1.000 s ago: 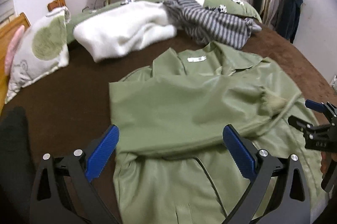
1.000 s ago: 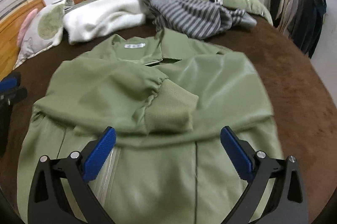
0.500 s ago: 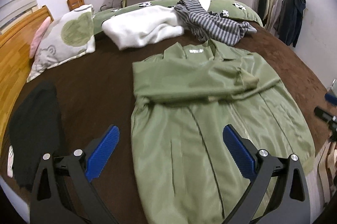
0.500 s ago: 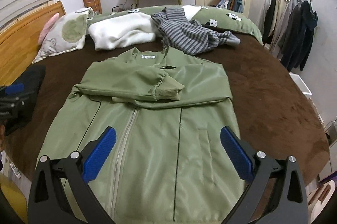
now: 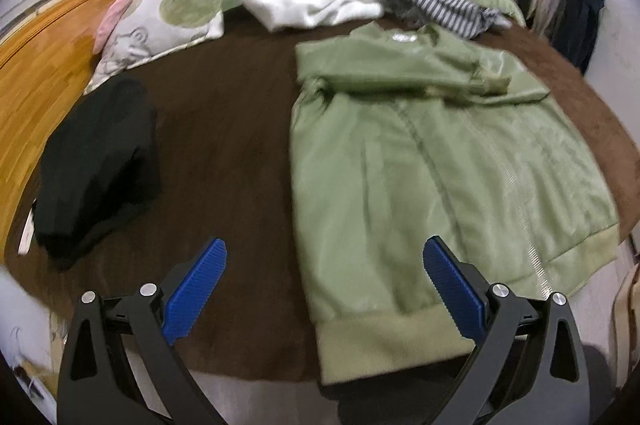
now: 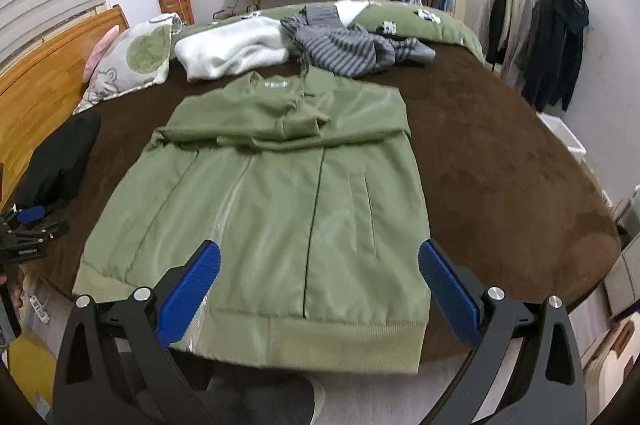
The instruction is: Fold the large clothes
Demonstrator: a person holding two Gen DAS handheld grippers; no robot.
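A large green jacket (image 6: 280, 193) lies flat on the brown bedspread (image 6: 500, 177), front up, both sleeves folded across its chest. Its ribbed hem (image 6: 320, 343) lies at the bed's near edge. My right gripper (image 6: 318, 285) hangs open just above and before that hem, holding nothing. In the left wrist view the jacket (image 5: 432, 165) lies to the right, and my left gripper (image 5: 326, 289) is open and empty over the hem's left corner (image 5: 384, 345). The left gripper (image 6: 28, 225) also shows at the left edge of the right wrist view.
A folded black garment (image 5: 96, 165) lies on the bed's left side. A white blanket (image 6: 232, 49), a striped grey garment (image 6: 344, 49) and a patterned pillow (image 6: 132, 61) lie at the far side. A wooden headboard (image 5: 36, 65) runs along the left. A clothes rack (image 6: 540, 33) stands at right.
Both grippers have pulled back from the folded sleeves to the jacket's hem at the bed's near edge. Both stay open and empty.
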